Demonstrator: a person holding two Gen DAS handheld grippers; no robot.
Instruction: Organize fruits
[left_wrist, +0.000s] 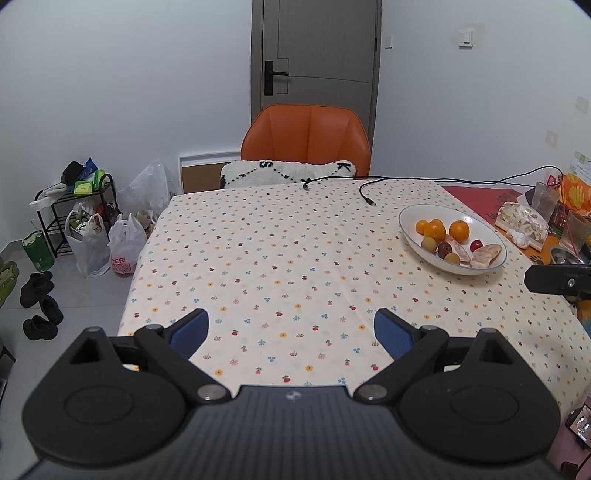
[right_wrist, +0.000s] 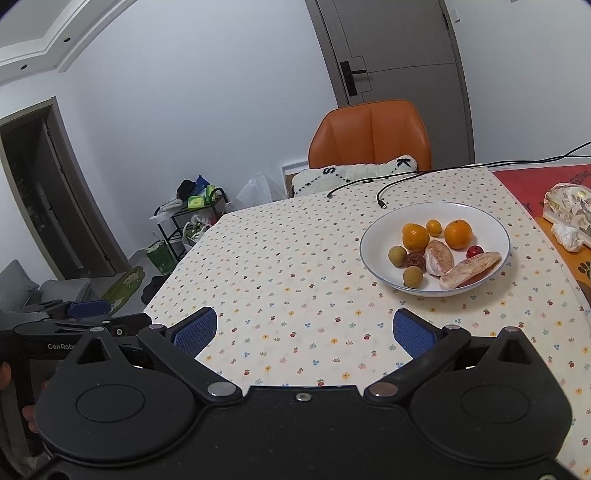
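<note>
The fruits (oranges, small brown ones, pomelo pieces, one red) all lie in the white bowl; this fits sorted or yet to be sorted. Short of the bowl, left gripper and right gripper hover wide open, empty

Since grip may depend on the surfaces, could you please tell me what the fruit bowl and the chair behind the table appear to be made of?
The bowl looks like glazed white ceramic: glossy, with a thin dark rim line, though melamine is possible. The chair appears upholstered in smooth orange leather or faux leather, with stitched panels and a soft sheen.
</note>
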